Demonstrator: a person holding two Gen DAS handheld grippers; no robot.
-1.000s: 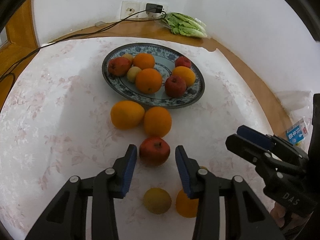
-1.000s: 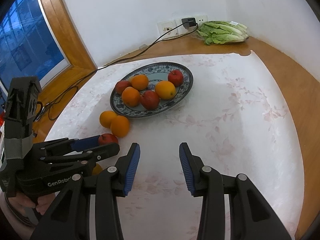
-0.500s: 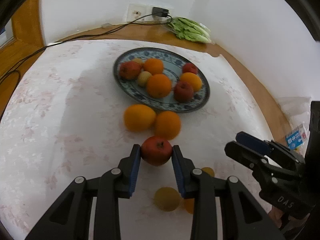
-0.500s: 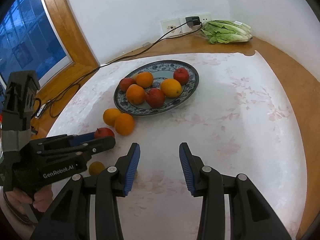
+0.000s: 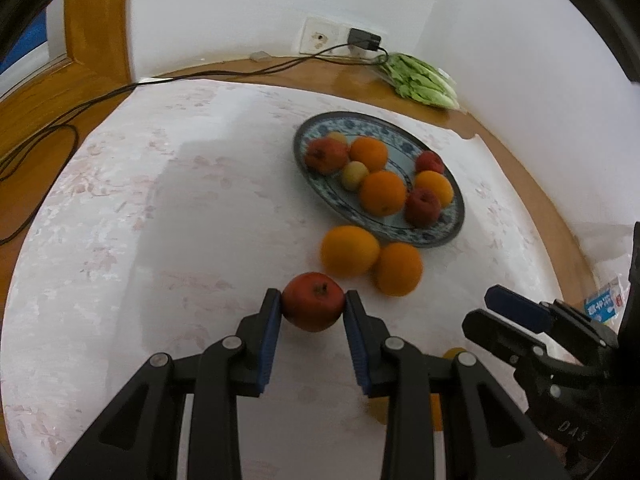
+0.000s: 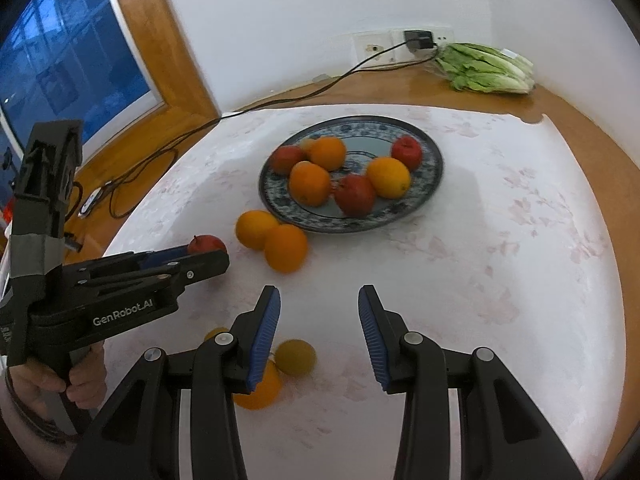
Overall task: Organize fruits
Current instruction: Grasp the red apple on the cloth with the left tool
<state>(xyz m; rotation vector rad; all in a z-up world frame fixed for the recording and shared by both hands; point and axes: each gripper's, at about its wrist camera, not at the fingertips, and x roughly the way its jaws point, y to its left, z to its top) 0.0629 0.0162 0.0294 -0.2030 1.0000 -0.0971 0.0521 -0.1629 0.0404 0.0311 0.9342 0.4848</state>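
A red apple [image 5: 313,302] sits clamped between the two blue pads of the left tool [image 5: 312,304], one pad pressed against each side of the fruit. Whether the apple rests on the white flowered cloth [image 5: 160,240] covering the counter or is just above it cannot be told. In the right wrist view the same tool [image 6: 208,254] reaches in from the left, gripped from below by a hand [image 6: 76,376], with the apple [image 6: 206,243] showing at its tip.

The right tool [image 6: 319,300] has its pads standing apart with only bare cloth between them. It hangs over the near part of the counter, to the right of the left tool.

Just beyond the apple, two oranges [image 5: 370,258] lie touching each other on the cloth. Right behind them is a blue-and-white patterned plate [image 5: 440,236]. On the plate are three oranges, three red apples and smaller yellowish fruit, grouped close together.

Nearer the camera, under the right tool's left finger, lie a small yellow-green fruit [image 6: 296,357] and an orange [image 6: 260,388], partly hidden by the finger.

At the far edge of the wooden counter [image 6: 400,88], against the white wall, a bunch of leafy green lettuce [image 6: 486,69] lies beside a wall socket [image 6: 416,42] with a black plug. Its cable [image 6: 280,100] trails away to the left towards a wood-framed window [image 6: 80,60].
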